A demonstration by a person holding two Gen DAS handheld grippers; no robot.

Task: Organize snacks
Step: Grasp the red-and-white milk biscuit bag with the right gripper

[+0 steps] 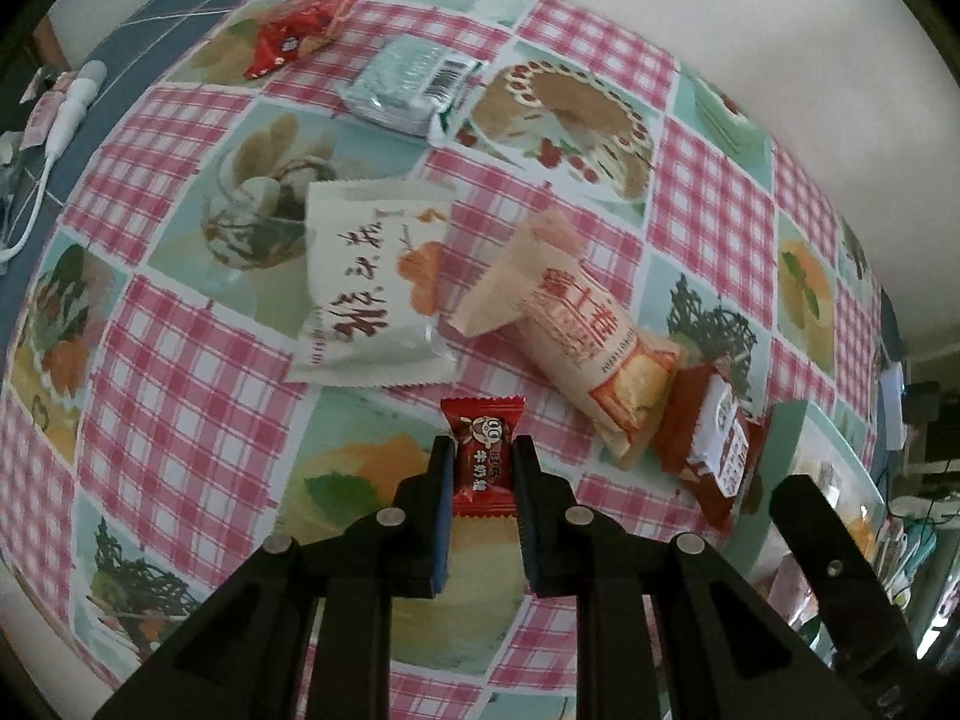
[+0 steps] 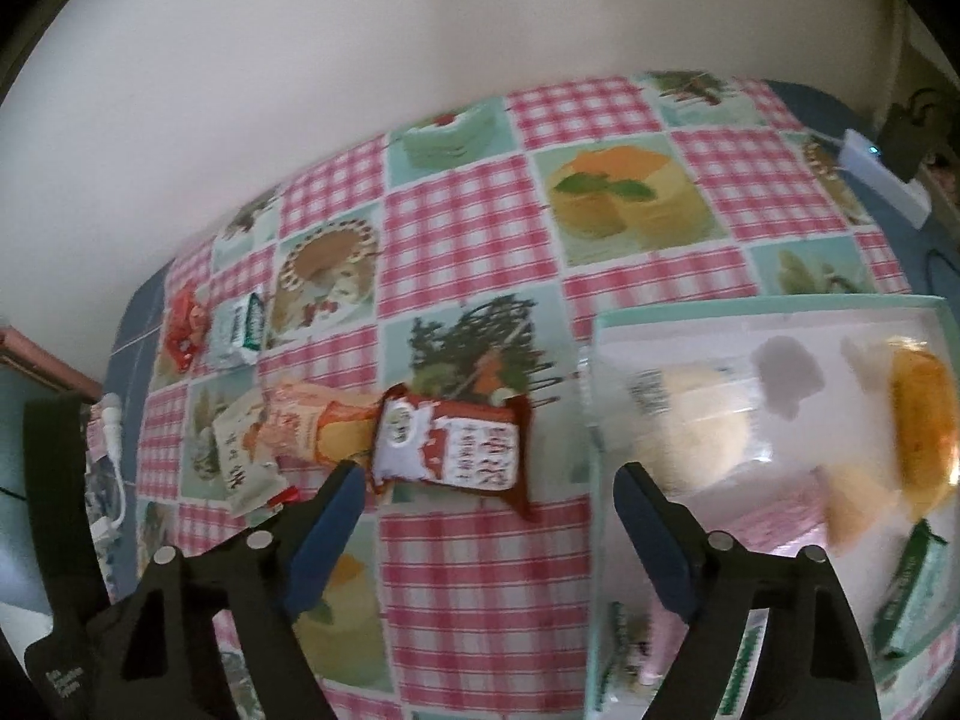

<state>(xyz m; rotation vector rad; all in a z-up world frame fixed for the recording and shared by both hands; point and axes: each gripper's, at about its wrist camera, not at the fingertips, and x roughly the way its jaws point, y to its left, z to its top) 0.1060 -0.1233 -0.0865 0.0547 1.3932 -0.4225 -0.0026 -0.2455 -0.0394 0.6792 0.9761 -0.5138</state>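
A small red foil-wrapped candy (image 1: 483, 456) is pinched at its middle by the left claw (image 1: 482, 468), both pads pressed on the wrapper, with the checked tabletop (image 1: 180, 372) under it. Such a piece is judged light and crinkly, its foil likely slippery, so a hold across the body rather than the crimped ends seems safest. The right claw (image 2: 489, 507) is held spread with nothing between its pads, just short of a brown-and-white snack packet (image 2: 453, 447) lying flat on the cloth. Just beside it to the right, a clear plastic bin with a mint-green rim (image 2: 774, 303) is seen already holding several snacks. Farther out, an orange paper-wrapped roll (image 1: 591, 342), a white pillow pack (image 1: 372, 282), a pale green packet (image 1: 408, 84) and a crumpled red bag (image 1: 291, 30) are scattered. Open cloth is left between claws and bin; the far tabletop edge meets a plain wall.
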